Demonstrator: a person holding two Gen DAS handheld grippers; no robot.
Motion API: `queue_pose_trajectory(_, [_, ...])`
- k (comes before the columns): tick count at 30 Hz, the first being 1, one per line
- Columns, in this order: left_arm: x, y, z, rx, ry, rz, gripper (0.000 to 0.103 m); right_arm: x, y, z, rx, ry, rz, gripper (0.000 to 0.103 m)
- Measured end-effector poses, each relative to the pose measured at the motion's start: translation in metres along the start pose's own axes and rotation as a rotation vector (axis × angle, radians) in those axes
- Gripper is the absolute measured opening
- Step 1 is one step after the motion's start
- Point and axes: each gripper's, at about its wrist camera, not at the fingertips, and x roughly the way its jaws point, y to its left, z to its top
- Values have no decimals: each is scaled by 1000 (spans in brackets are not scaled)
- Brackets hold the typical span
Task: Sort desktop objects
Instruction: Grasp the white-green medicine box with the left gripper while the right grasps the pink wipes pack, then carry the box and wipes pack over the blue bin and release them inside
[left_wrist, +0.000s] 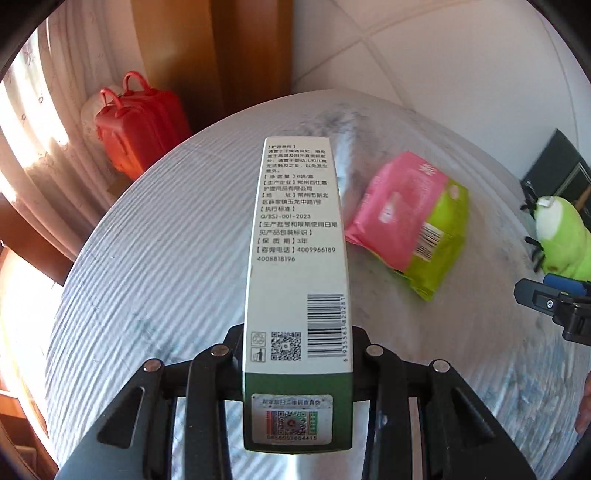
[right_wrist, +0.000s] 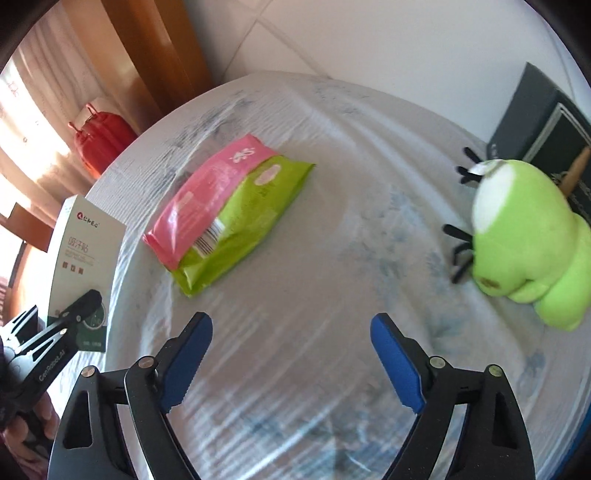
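L claw (left_wrist: 297, 354) is clamped on a tall white-and-green box (left_wrist: 297, 236), gripping it near the green bottom end w/ one finger on each side; the box sticks out fwd along the fingers, barcode and QR face toward the left wrist cam. In the right wrist view the same box (right_wrist: 83, 266) shows at the left edge of the round surface (right_wrist: 314, 295), held up off it, L claw (right_wrist: 79, 308) closed on its lower part.

R claw (right_wrist: 291, 354) is spread wide w/ nothing between the blue pads (right_wrist: 184, 362), hovering over the near-middle of the surface. From the left wrist cam the R claw (left_wrist: 554, 299) shows at the right edge, near the toy.

Pink-and-green packet (right_wrist: 225, 214) lies flat on the surface, mid-left, farther than the R claw; in the left wrist view the packet (left_wrist: 410, 221) is just right of the box. Green plush toy (right_wrist: 528, 240) sits at the right side of the surface, well apart from the packet; also seen at (left_wrist: 561, 236). Dark box (right_wrist: 543, 122) stands at far right, behind the toy.

Surface (left_wrist: 166, 258) has a clear plastic cover, wrinkled. Red bag (left_wrist: 138, 122) on the floor, far left, beyond the surface.
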Motion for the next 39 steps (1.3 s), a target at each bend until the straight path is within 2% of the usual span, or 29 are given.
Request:
queue_pose_trajectory(3, [21, 24, 21, -15, -6, 19, 33, 33, 21, 26, 79, 27, 24, 92])
queue_pose_trajectory(4, [28, 28, 28, -22, -6, 17, 33, 43, 27, 35, 96, 33, 21, 100])
queue_pose_trajectory(5, [35, 32, 36, -25, -6, 7, 33, 53, 35, 45, 107, 37, 4, 103])
queue_pose_trajectory(8, [54, 37, 51, -37, 1, -22, 33, 77, 54, 71, 139, 20, -80, 103])
queue_pose_trajectory(12, [69, 32, 70, -31, -9, -31, 33, 101, 69, 89, 219, 1, -136, 103])
queue_pose_trajectory(15, [75, 26, 82, -20, -6, -47, 33, 114, 83, 94, 190, -7, -249, 103])
queue_pose_trajectory(19, [79, 16, 90, -2, -7, -61, 33, 122, 90, 104, 126, -21, -223, 103])
queue_pose_trajectory(21, [77, 14, 88, 7, -6, -68, 33, 123, 90, 101, 45, -2, -194, 103])
queue_pose_trajectory(24, [70, 8, 77, 40, 5, -90, 33, 117, 79, 83, -50, 80, -154, 103])
queue_pose_trajectory(31, [43, -5, 39, 91, 38, -121, 33, 86, 21, 17, -85, 213, -132, 103])
queue_pose_trajectory(34, [29, -20, 19, 117, 39, -120, 33, 74, 7, 3, -17, 206, -108, 103])
queue_pose_trajectory(39, [19, -38, 4, 143, 42, -120, 33, 70, -14, 13, 253, 122, -77, 103])
